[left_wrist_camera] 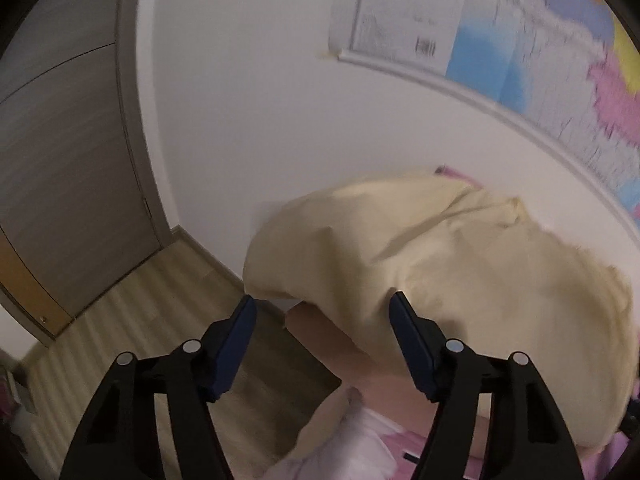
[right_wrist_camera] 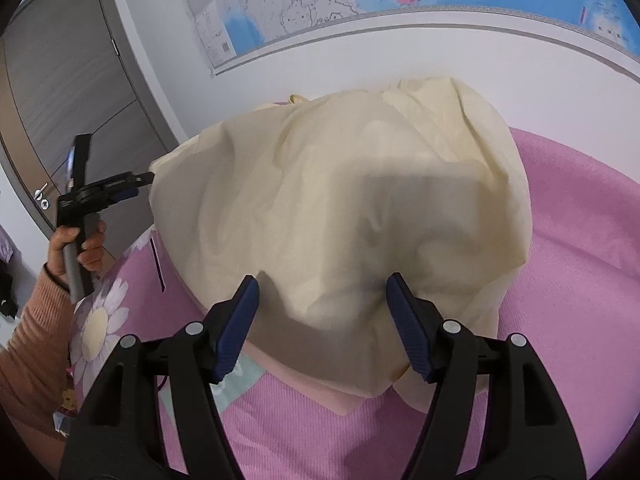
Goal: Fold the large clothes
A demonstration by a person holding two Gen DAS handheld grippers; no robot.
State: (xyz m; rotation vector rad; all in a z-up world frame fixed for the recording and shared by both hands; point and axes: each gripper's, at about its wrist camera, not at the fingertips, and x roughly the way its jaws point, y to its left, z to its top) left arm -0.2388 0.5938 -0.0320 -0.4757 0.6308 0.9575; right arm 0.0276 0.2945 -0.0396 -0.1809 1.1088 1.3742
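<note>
**Pink bed, one cream garment, two hand-held grippers at its edges**

Pink bedding (right_wrist_camera: pixel 580 240) fills the near ground, with a daisy-print cover (right_wrist_camera: pixel 104 320) at its left side by the wooden floor (left_wrist_camera: pixel 132 312).

Nearest in the right wrist view, the right hand-held gripper (right_wrist_camera: pixel 322 292) points down at the near hem of the single cream garment (right_wrist_camera: pixel 340 184). Its jaws stand apart, a hump of cloth rising between them; the pads do not appear to press it, so I judge it released.

The garment lies directly ahead of that gripper, heaped and wrinkled, its long axis running away toward the wall. A pink layer shows under its near edge.

At the garment's left edge, the left hand-held gripper (right_wrist_camera: pixel 140 182) is held level by a hand (right_wrist_camera: pixel 76 246) in an orange sleeve (right_wrist_camera: pixel 32 340). In its own blurred view its jaws (left_wrist_camera: pixel 322 308) gape, the cloth just ahead and to the right, nothing clamped. It is the nearer one to that left corner.

Farthest: one wall map (right_wrist_camera: pixel 400 0) and one grey door (right_wrist_camera: pixel 60 80).

Count: one garment, two grippers.
</note>
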